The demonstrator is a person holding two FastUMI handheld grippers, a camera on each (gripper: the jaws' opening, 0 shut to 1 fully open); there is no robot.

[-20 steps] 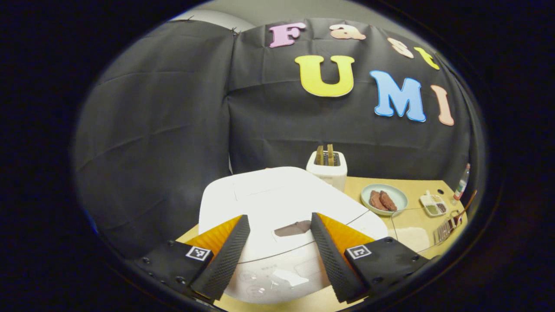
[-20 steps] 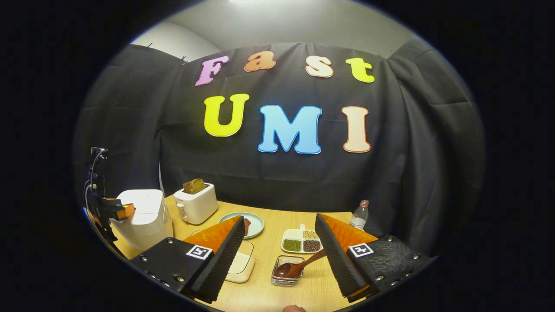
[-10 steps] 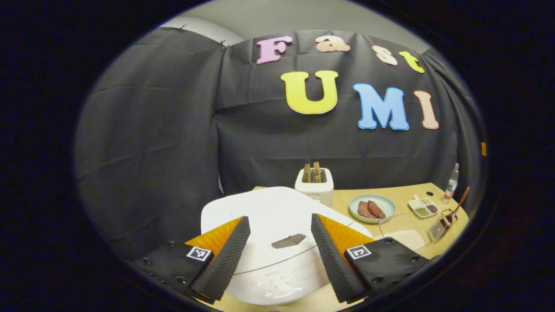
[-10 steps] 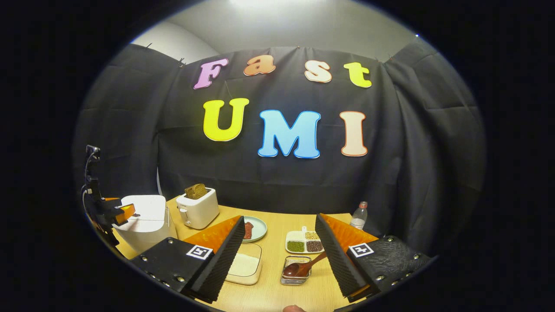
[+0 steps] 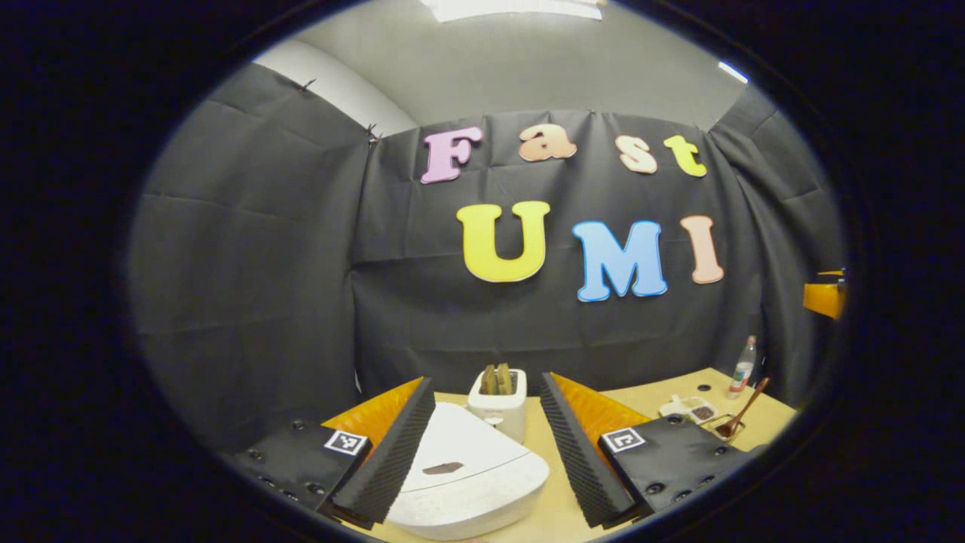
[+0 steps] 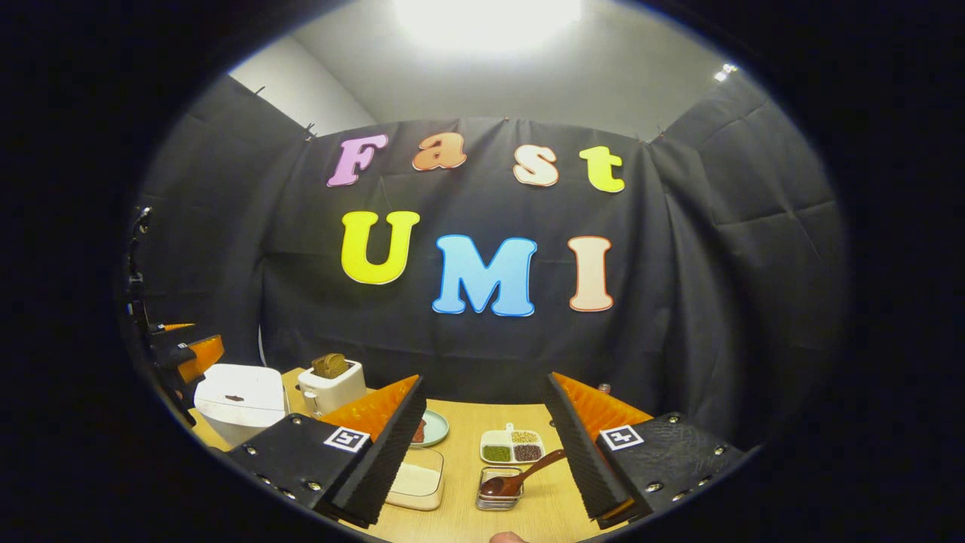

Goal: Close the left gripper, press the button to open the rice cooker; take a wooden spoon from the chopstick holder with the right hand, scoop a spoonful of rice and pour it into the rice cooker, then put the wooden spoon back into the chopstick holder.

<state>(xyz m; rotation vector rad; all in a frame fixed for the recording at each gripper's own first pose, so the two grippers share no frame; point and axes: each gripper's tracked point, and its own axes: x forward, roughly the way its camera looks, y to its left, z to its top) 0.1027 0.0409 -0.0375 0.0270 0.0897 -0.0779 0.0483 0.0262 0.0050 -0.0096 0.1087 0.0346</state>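
The white rice cooker [image 5: 467, 483] sits low between my left gripper's open fingers, its lid down and a dark button [image 5: 442, 468] on top. My left gripper [image 5: 485, 377] hangs above and behind it, holding nothing. In the right gripper view the cooker [image 6: 237, 400] stands at the far left with the left gripper [image 6: 185, 354] over it. A wooden spoon [image 6: 520, 475] leans in the wire chopstick holder [image 6: 497, 494], beside a clear box of rice [image 6: 415, 483]. My right gripper [image 6: 486, 377] is open and empty, well above them. The spoon [image 5: 742, 415] also shows at the left gripper view's right edge.
A white toaster [image 6: 330, 377] with bread stands behind the cooker. On the wooden table [image 6: 467, 422] are a pale plate [image 6: 436, 430], a divided dish of beans [image 6: 511, 446] and a bottle [image 5: 743, 366] at the far right. A hand's fingertip [image 6: 509, 537] shows at the bottom.
Both grippers have risen and tilted upward. The left gripper has drawn back from the cooker, which now sits lower and smaller in its view. Jaws stay as wide as before.
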